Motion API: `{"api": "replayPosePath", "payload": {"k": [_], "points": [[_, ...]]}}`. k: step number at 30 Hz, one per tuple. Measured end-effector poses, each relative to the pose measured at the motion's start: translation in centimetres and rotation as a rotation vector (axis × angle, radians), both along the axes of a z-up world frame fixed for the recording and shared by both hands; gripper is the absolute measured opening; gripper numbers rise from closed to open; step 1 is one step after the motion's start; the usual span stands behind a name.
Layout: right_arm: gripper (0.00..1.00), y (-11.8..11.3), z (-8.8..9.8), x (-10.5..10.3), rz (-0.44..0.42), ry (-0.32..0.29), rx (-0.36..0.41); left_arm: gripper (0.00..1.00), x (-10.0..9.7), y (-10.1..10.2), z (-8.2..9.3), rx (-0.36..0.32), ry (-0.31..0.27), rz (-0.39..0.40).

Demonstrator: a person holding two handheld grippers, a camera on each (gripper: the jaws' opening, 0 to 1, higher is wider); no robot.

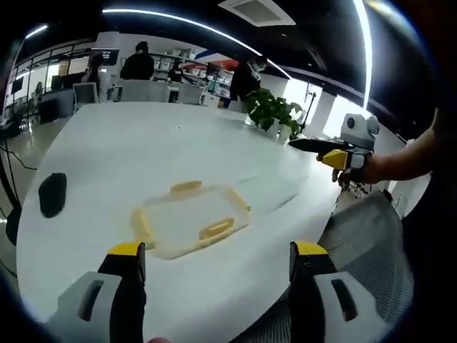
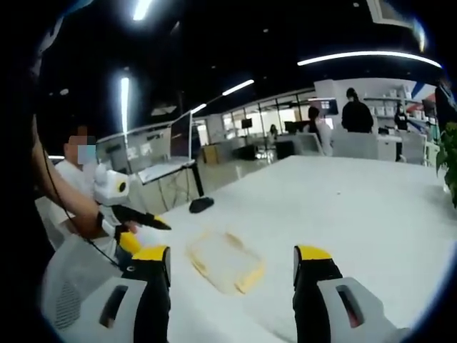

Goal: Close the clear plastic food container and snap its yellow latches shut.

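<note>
We found the container (image 1: 189, 220) lying flat on the white table (image 1: 107, 150), near its front edge, with its long axis running from lower left to upper right in the left gripper view. Yellow latches (image 1: 216, 229) showed on its near and far long sides, and a third at its left end. In the right gripper view the container (image 2: 225, 261) lay just ahead between the jaws, its long axis slanting from upper left to lower right; blur there kept us from telling whether the lid sat fully down. The left gripper (image 1: 218, 259) hung open above the table edge, jaws wide apart, clear of the container. The right gripper (image 2: 232, 263) was likewise open and holding nothing. Each view caught the other gripper held in a hand off to the side, its jaws too small to judge. A dark mouse (image 1: 52, 194) lay at the left, a plant (image 1: 273, 113) at the far end. People stood in the background.
</note>
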State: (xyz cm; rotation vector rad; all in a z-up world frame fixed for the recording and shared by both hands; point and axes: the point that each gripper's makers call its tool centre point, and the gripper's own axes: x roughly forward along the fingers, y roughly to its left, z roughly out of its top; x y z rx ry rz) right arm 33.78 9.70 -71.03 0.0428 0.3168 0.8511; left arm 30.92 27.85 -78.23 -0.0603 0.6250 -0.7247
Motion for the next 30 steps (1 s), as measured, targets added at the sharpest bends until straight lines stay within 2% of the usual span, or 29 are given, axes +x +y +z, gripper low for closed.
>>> {"api": "replayPosePath", "payload": {"k": [8, 22, 30], "points": [[0.70, 0.3, -0.3, 0.1, 0.008, 0.007, -0.001, 0.83, 0.3, 0.0, 0.1, -0.011, 0.006, -0.004], [0.70, 0.4, -1.1, 0.0, 0.031, 0.025, -0.025, 0.83, 1.1, 0.0, -0.5, 0.013, 0.023, -0.056], [0.69, 0.8, -1.3, 0.1, 0.044, 0.031, -0.031, 0.83, 2.0, 0.7, -0.7, 0.026, 0.023, -0.058]]}}
